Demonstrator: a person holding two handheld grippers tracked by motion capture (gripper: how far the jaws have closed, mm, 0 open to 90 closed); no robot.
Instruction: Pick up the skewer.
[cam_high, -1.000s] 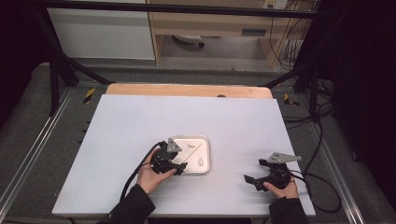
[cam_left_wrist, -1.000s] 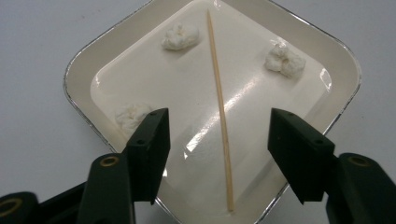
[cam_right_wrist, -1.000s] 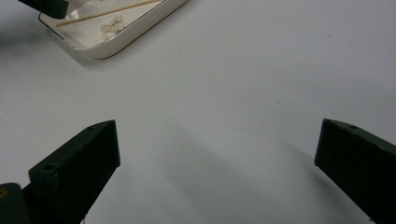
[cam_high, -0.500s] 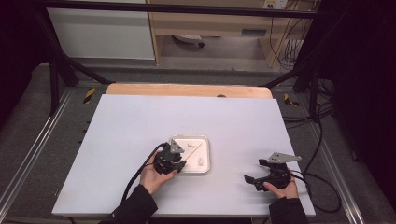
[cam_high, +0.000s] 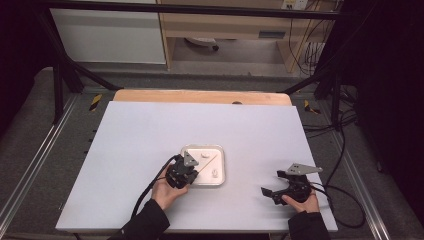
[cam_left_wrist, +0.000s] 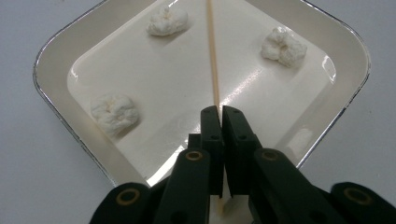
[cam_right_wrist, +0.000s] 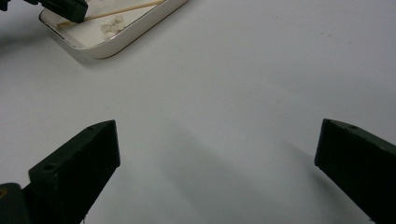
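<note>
A white square tray holds three white fluffy lumps and a thin wooden stick that lies across it. My left gripper has just been closing, and its jaws now pinch the near end of the stick. In the high view the left gripper sits over the tray's near-left part. My right gripper rests low over the table at the front right. In its own view the right gripper stands wide open over bare table.
The right gripper view shows the tray at its upper left, with the stick and a lump in it. A wooden board edges the table's far side. Cables trail from both grippers towards the front.
The left gripper's jaws have drawn together at the tray's near-left part. Both hands have kept their places.
</note>
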